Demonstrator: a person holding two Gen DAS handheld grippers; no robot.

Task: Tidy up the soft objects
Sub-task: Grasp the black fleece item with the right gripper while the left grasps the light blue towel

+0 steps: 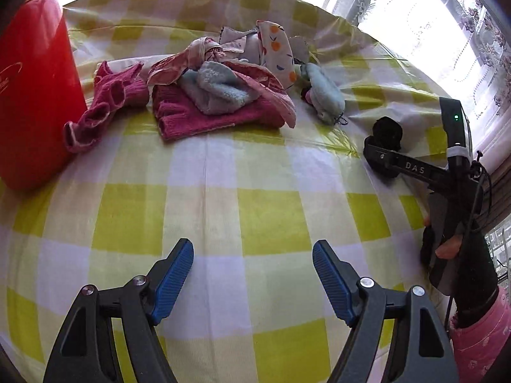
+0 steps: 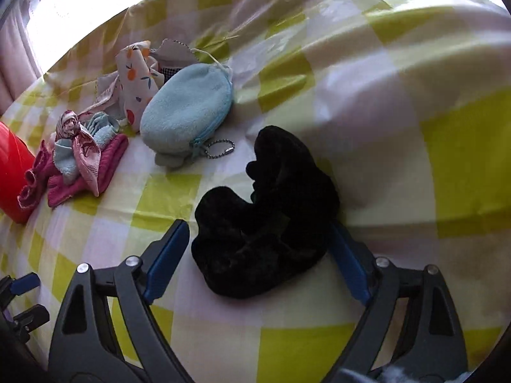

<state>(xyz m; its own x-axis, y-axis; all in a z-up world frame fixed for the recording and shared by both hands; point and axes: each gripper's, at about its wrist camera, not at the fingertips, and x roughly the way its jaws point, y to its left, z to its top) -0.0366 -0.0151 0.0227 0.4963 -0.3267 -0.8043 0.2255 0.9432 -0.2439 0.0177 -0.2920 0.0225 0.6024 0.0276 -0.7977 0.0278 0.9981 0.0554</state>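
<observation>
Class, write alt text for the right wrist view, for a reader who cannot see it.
An open right gripper straddles a black fuzzy scrunchie lying on a yellow-and-white checked cloth; whether its pads touch it is unclear. Beyond lie a light blue plush pouch with a ball chain, and a pile of pink and blue fabrics beside a red container.

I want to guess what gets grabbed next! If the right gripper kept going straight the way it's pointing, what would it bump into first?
Most likely the black fuzzy cloth. It lies on the checked tablecloth right between the open jaws of the right gripper, though how near it is stays hard to judge.
</observation>
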